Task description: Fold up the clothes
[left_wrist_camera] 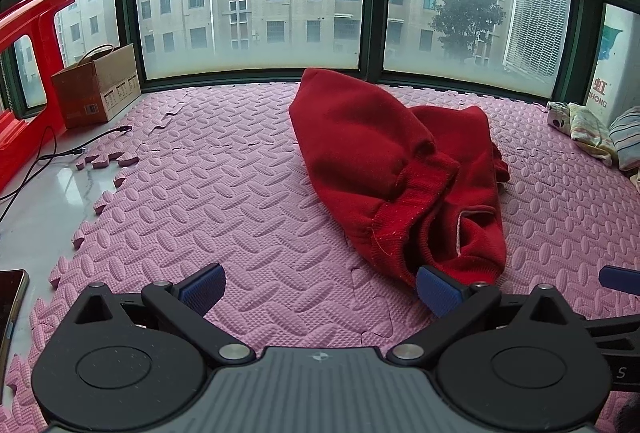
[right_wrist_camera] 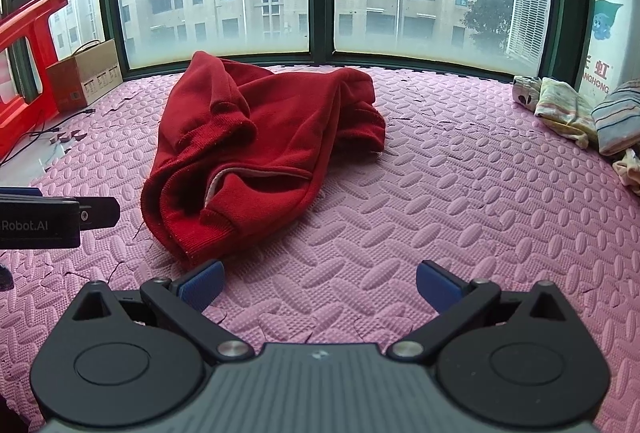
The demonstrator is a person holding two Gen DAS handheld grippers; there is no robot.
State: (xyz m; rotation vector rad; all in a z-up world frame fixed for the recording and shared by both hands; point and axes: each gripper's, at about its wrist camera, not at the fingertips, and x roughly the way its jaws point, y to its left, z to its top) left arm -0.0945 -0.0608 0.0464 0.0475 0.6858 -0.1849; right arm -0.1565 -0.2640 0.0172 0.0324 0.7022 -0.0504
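A crumpled red sweater (left_wrist_camera: 400, 169) lies on the pink foam mat (left_wrist_camera: 224, 185); it also shows in the right wrist view (right_wrist_camera: 256, 153). My left gripper (left_wrist_camera: 320, 289) is open and empty, its right fingertip just at the sweater's near hem. My right gripper (right_wrist_camera: 318, 283) is open and empty, its left fingertip close to the sweater's near ribbed edge. The left gripper's body (right_wrist_camera: 56, 217) shows at the left edge of the right wrist view. A blue fingertip of the right gripper (left_wrist_camera: 620, 279) shows at the right edge of the left wrist view.
A cardboard box (left_wrist_camera: 96, 85) and a red plastic stool (left_wrist_camera: 28, 45) stand at the far left by the window. A black cable (left_wrist_camera: 52, 157) runs over the marble sill. A phone (left_wrist_camera: 10, 297) lies at the left. Several other clothes (right_wrist_camera: 580, 109) lie at the far right.
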